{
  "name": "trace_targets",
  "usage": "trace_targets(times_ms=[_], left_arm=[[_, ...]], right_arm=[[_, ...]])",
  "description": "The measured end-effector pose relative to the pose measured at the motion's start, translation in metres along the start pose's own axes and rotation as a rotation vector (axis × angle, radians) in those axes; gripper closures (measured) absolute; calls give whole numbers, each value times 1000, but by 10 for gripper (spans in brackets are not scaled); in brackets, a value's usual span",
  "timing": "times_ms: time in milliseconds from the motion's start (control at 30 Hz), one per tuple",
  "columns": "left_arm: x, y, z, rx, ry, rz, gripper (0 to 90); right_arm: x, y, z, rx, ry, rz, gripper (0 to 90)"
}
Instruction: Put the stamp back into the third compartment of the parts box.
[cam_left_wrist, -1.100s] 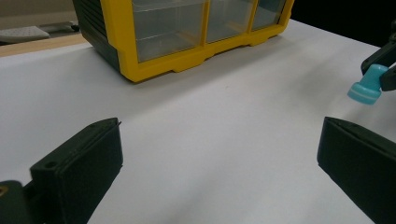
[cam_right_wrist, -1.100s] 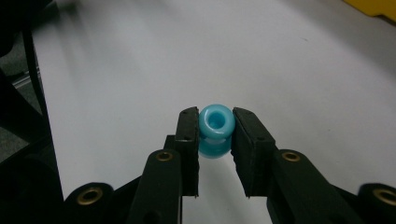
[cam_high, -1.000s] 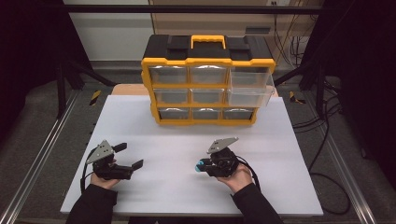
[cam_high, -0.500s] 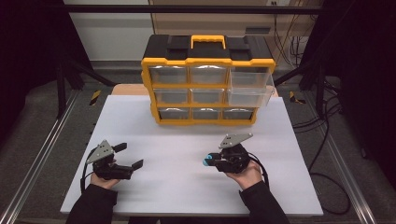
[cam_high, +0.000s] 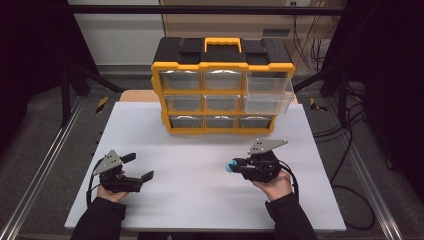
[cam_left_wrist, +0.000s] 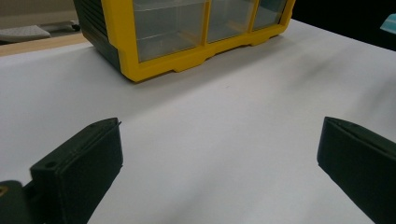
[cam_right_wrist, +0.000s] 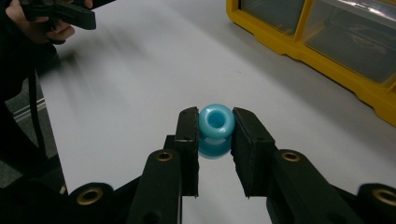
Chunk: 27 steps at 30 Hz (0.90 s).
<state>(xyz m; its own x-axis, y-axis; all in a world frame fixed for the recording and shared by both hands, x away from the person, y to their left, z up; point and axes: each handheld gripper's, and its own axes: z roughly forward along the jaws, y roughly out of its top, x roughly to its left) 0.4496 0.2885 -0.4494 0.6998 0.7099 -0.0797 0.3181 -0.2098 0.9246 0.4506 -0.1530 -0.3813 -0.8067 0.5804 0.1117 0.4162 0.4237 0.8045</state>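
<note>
A small light-blue ring-shaped piece (cam_right_wrist: 216, 127) sits clamped between the two black jaws of my right gripper (cam_right_wrist: 215, 125), lifted a little above the white table (cam_high: 200, 165). From above, the same blue piece (cam_high: 230, 166) pokes out of the right gripper (cam_high: 235, 165) toward the left. My left gripper (cam_high: 139, 168) rests low at the table's front left, its jaws spread wide with bare white surface between them. A yellow and black drawer organizer (cam_high: 222, 85) stands at the back of the table; its upper right clear drawers (cam_high: 267, 92) stick out forward.
Bare white tabletop lies between the two grippers and in front of the organizer (cam_left_wrist: 187, 32). Metal rails (cam_high: 40, 165) run along both sides of the table. Cables (cam_high: 345, 150) trail on the floor at the right.
My right gripper has moved to the right and a little farther back with the blue piece held in it. The left gripper has stayed in place.
</note>
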Motion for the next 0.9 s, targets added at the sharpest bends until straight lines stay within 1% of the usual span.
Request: trace_targets(times_ms=[100,233,433,600,667,900], left_arm=[[0,0,0,0,0,0,0],[0,0,0,-2,0,-1,0],[0,0,0,-1,0,2,0],[0,0,0,-2,-3,2,0],[0,0,0,-2,-3,2,0],[0,0,0,0,-3,2,0]], right_arm=[[-1,1,-4,-7,-5,0,726],[-4,2,-16,-29,-21,9,727],[-6,4,-28,-50,-41,12,727],[-8,5,-35,-58,-48,16,727],[-9,6,-40,-65,-58,19,727],[-10,10,-48,-74,-78,15,727]])
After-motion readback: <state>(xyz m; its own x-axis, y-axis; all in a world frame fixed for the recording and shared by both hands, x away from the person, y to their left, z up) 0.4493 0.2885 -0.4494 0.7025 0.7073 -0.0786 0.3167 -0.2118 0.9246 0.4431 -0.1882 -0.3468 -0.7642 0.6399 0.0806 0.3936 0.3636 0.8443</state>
